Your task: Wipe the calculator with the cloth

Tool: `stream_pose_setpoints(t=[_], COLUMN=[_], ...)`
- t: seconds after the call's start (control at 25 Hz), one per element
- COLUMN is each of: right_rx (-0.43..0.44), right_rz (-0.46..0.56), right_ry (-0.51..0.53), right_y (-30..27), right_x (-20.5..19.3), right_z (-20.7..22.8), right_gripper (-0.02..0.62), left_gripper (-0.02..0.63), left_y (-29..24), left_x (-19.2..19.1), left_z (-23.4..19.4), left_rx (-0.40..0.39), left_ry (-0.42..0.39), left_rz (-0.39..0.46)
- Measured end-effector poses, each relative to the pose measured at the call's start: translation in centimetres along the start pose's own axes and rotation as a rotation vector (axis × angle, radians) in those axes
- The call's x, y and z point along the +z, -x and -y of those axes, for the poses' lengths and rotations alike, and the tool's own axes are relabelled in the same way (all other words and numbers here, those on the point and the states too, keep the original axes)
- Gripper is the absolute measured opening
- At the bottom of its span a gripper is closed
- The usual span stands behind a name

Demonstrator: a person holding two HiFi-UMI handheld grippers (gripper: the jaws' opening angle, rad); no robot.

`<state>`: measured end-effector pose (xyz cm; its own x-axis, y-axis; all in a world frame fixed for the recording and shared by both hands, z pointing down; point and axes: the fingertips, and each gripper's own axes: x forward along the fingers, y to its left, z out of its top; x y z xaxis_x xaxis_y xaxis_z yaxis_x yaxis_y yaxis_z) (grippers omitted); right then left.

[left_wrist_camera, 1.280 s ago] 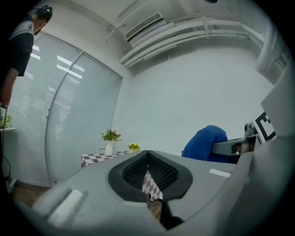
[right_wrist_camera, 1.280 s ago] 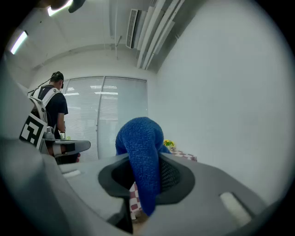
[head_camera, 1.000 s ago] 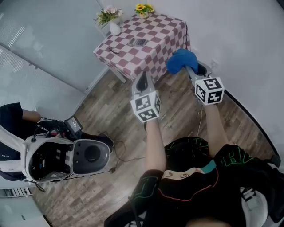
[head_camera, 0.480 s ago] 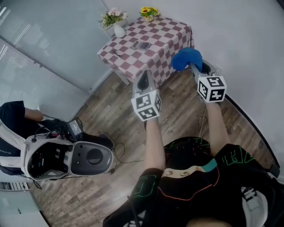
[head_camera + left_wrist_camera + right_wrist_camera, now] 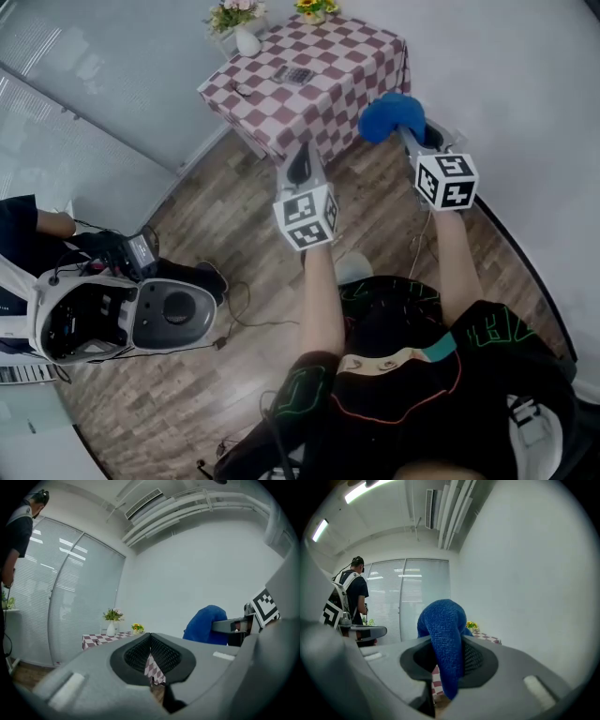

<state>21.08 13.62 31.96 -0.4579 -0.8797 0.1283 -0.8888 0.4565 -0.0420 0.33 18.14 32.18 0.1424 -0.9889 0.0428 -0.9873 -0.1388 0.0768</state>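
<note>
Calculator, small dark flat slab. Lies on square table draped in red-and-white checked covering, towards far side, well apart from both grippers. Shares tabletop with small dark object near left edge, white vase of pale flowers and pot of yellow flowers along far edge.

Blue knitted cloth. Bulges above and droops below jaws of right gripper, clamped tight between them; hangs in air just short of table's near right corner.

Left gripper. Points at table's near edge, jaws pressed together on nothing, only a sliver of checked covering visible past them.

Wood-plank floor below. White and grey equipment case at left, beside another person in dark shirt.
</note>
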Motion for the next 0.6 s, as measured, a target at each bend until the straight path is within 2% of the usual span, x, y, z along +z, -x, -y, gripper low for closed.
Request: stream_pose_setpoints(t=[0.36,0.6], right_rx=[-0.025,-0.034], right_rz=[-0.024,-0.069], right_ry=[-0.018,-0.029], right_y=[-1.9,-5.7], right_x=[-1.0,-2.8], right_z=[2.6,3.7], right_gripper=[0.097,0.097], left_gripper=[0.009,0.011], left_y=[-3.1,-7.3], left_x=[-2.1,-4.4], left_z=[0.2,-0.8], left_rx=[0.0,-0.013], left_ry=[0.005,0.016], left_rz=[-0.039,-0.08])
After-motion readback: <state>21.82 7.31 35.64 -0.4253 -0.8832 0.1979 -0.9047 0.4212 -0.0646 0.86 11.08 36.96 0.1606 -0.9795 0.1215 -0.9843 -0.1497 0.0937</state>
